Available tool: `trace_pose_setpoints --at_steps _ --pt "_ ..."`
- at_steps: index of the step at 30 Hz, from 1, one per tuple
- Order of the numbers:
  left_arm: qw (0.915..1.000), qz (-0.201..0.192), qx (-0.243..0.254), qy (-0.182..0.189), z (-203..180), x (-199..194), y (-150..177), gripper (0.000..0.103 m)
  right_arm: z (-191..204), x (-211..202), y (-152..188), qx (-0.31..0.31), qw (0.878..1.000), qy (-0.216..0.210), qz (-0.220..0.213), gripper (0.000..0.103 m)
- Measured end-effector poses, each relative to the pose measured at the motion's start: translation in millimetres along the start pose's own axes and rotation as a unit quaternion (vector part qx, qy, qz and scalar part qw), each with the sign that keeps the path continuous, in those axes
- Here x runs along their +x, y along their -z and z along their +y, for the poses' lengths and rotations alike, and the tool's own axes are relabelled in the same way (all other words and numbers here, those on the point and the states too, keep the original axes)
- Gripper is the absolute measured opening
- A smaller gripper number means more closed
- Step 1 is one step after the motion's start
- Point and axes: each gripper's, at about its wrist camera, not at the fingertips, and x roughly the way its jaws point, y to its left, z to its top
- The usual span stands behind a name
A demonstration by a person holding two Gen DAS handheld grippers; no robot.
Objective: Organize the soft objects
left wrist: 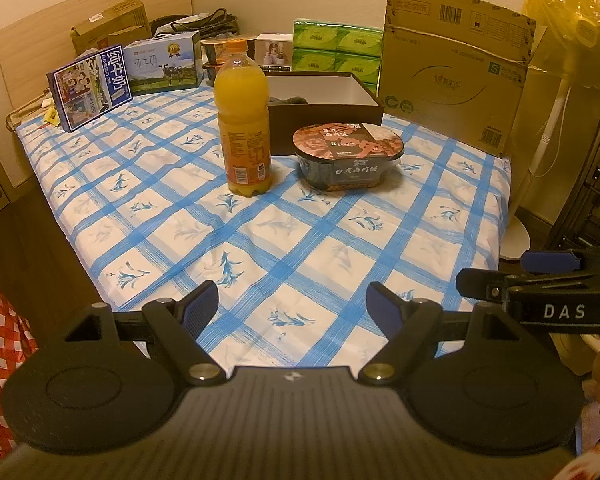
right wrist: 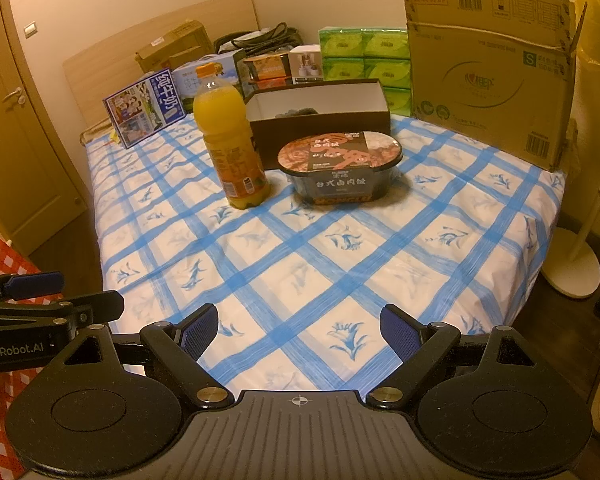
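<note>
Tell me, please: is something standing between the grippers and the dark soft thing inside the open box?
Yes. The orange juice bottle and the sealed meal bowl stand on the checked cloth in front of the open box. The dark soft thing lies behind the box's front wall. Both the left gripper and the right gripper are open and empty.

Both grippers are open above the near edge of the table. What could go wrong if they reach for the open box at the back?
1. The juice bottle stands upright, directly before the open box; an arm passing may tip it.
2. The meal bowl also blocks the way and could be pushed.
3. The dark item inside is barely visible.
</note>
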Motion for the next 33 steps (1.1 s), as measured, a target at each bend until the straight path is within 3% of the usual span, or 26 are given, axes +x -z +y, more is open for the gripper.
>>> trace_pose_setpoints --at_steps 33 --pt "1.0000 0.000 0.002 0.004 -1.4 3.2 -1.4 0.080 -1.5 1.2 -0.2 0.001 1.000 0.000 0.000 0.088"
